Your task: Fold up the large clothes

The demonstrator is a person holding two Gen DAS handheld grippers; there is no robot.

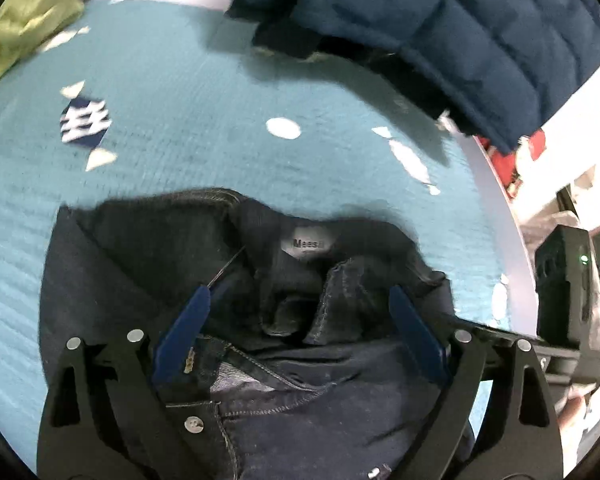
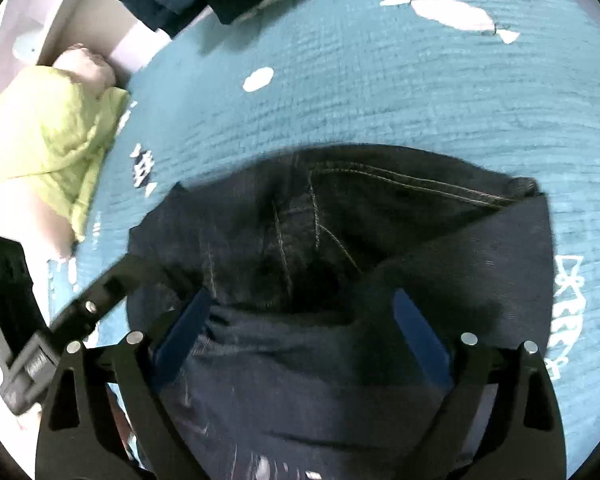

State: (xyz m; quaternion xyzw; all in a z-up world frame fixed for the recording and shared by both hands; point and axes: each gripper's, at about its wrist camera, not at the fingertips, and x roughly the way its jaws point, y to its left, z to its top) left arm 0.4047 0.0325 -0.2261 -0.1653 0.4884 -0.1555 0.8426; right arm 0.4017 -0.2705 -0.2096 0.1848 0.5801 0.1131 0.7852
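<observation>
Dark blue jeans [image 1: 140, 248] lie bunched on a teal bedspread [image 1: 220, 120], waistband up, with a grey brand label [image 1: 311, 243] and a metal button [image 1: 194, 425] showing. My left gripper [image 1: 300, 292] hovers over the waistband with its blue pads wide apart, open, and nothing pinched between them. In the right wrist view the same jeans [image 2: 380, 208] show stitched seams and a folded-over flap. My right gripper [image 2: 300, 296] is open above them, its pads clear of the cloth. Part of the other gripper's body [image 1: 564, 280] sits at the right edge.
A navy quilted jacket [image 1: 460, 32] is heaped at the far right of the bed, overhanging its edge. A light green garment [image 1: 32, 20] lies at the far left corner and shows as a green garment [image 2: 56, 132] in the right view. The bed's pale edge [image 1: 516, 216] runs along the right.
</observation>
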